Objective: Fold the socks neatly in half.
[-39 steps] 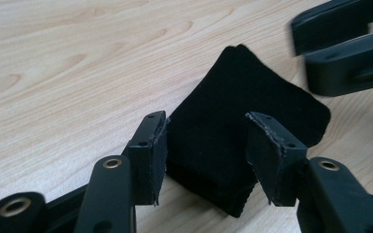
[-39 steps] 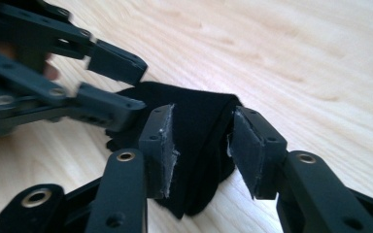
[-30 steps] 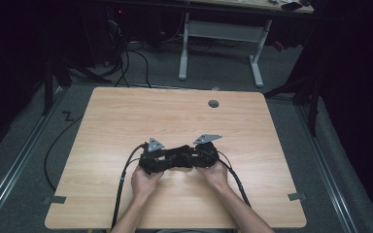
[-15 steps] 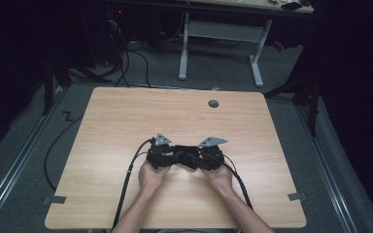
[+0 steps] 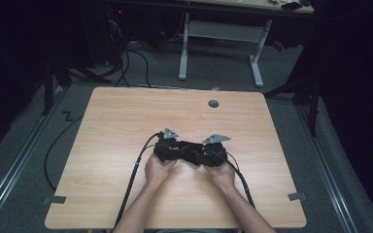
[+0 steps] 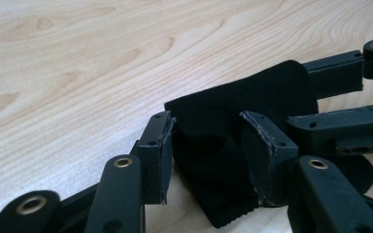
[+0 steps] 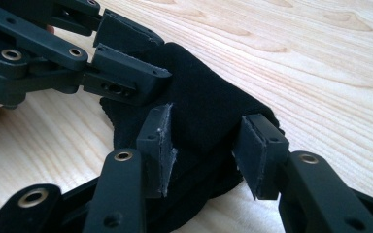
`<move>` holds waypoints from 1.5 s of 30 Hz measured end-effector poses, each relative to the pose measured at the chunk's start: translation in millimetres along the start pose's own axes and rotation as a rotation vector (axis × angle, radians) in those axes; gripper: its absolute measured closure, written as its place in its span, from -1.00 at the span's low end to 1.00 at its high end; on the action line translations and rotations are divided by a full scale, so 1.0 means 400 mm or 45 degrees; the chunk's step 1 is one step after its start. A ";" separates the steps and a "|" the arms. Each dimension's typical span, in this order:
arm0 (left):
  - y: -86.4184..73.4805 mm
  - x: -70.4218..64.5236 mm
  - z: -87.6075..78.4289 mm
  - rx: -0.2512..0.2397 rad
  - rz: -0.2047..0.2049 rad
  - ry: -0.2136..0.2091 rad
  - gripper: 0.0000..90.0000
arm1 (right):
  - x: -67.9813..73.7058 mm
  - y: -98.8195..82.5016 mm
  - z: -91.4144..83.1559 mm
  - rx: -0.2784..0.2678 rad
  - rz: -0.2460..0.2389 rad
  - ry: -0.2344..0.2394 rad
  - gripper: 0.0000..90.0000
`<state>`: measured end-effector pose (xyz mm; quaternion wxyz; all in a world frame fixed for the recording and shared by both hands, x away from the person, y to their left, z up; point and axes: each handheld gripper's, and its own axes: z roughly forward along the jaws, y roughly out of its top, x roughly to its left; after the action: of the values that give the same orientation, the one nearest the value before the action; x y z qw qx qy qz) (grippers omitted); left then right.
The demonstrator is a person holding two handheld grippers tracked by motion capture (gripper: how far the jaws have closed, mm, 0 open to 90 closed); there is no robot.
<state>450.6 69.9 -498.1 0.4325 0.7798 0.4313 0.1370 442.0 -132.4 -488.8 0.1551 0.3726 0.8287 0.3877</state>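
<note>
A soft black cloth (image 6: 252, 111), matte and finely ribbed along its hem, lies bunched on the pale wood-grain table (image 5: 126, 126) near its front middle, between both grippers. The left gripper (image 6: 209, 150) has its flat, felt-faced fingers (image 6: 264, 160) around one folded end; its jaws have just been closing and press the fabric. The right gripper (image 7: 201, 145) clamps the other end between its blocky fingers (image 7: 158, 145), at a middling width.
</note>
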 end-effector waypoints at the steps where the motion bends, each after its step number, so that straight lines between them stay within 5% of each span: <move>1: -0.001 0.001 0.002 -0.007 -0.011 -0.003 0.24 | -0.002 0.001 0.002 -0.001 -0.001 -0.002 0.30; 15: 0.009 0.008 0.006 -0.012 -0.044 0.035 0.17 | -0.018 0.015 0.016 0.007 -0.002 -0.006 0.30; 22: 0.018 0.010 -0.028 -0.033 -0.035 0.042 0.03 | -0.015 0.028 -0.010 -0.029 -0.010 -0.025 0.20; 45: 0.026 0.020 -0.138 -0.133 -0.014 0.045 0.01 | -0.014 0.044 -0.098 -0.161 0.005 -0.005 0.19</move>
<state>428.8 104.5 -458.5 0.4658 0.7513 0.4353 0.1707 433.1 -149.9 -450.0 0.1793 0.3643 0.8015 0.4389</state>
